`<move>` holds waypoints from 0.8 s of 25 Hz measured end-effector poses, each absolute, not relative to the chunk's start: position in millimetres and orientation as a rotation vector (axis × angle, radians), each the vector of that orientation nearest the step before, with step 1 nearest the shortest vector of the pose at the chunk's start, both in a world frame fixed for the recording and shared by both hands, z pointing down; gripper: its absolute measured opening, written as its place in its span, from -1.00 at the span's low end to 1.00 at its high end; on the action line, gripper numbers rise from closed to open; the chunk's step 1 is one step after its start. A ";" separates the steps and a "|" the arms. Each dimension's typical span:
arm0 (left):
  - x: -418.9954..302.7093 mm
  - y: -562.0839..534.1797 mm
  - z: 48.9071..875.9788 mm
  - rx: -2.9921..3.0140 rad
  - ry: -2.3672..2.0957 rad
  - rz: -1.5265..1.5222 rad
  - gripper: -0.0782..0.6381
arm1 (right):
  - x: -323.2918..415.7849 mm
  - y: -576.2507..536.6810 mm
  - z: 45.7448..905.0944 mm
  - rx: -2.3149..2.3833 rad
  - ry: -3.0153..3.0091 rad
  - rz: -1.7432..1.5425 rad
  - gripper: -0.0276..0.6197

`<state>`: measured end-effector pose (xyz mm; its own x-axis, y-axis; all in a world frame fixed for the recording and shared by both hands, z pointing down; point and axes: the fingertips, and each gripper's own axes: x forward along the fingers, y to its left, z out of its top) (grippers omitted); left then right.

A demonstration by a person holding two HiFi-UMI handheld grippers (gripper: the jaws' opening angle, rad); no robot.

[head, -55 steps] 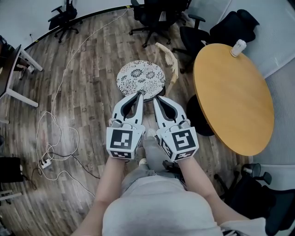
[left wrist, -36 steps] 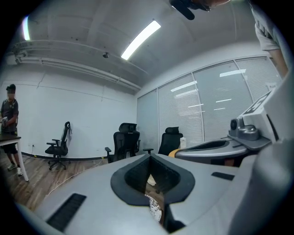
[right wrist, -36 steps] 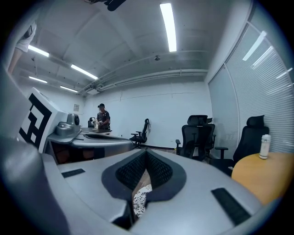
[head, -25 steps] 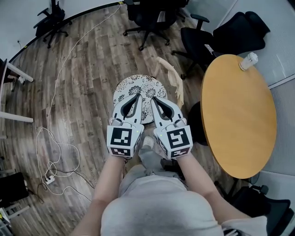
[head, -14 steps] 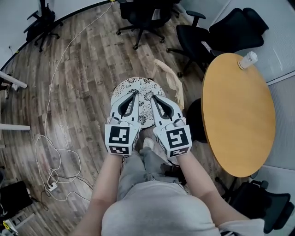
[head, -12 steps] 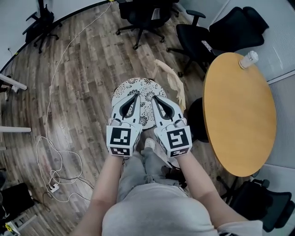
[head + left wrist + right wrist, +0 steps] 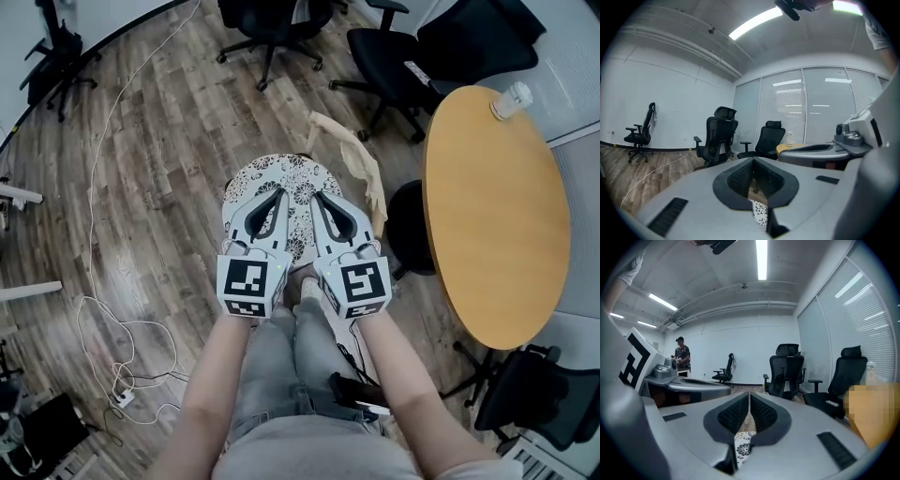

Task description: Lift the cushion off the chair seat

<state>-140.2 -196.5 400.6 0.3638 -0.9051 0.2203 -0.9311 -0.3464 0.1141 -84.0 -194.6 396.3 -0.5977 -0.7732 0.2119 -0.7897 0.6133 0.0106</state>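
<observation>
The round floral cushion [image 7: 292, 174] lies flat on the seat of the chair [image 7: 351, 156], which stands on the floor off the left edge of the counter [image 7: 497, 206]; the left tongs [image 7: 280, 193] and the right tongs [image 7: 314, 198] hover over it side by side, each pressed together and pinching nothing; each gripper view shows only a sliver of floral fabric below the meeting tips. Brought down as they are, the tongs would likely just shove the cushion across the seat; they need to spread first. A shallow pinch on one rim could slip, letting the cushion fold or slide to the floor; the right tongs could also knock the chair's wooden back, which is close by.
</observation>
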 end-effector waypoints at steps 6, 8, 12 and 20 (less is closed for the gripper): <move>-137.3 -218.2 451.4 2.399 -1.563 0.218 -0.77 | -71.9 -214.0 464.1 1.370 -2.533 0.257 -0.82; -136.4 -223.7 469.7 2.400 -1.533 0.234 -0.77 | -68.9 -220.4 486.5 1.383 -2.500 0.295 -0.63; -137.2 -232.7 503.9 2.392 -1.476 0.256 -0.77 | -60.7 -235.7 520.8 1.450 -2.421 0.324 -0.31; -122.9 -251.4 565.5 2.391 -1.364 0.275 -0.77 | -31.1 -257.2 598.1 1.576 -2.239 0.465 -0.23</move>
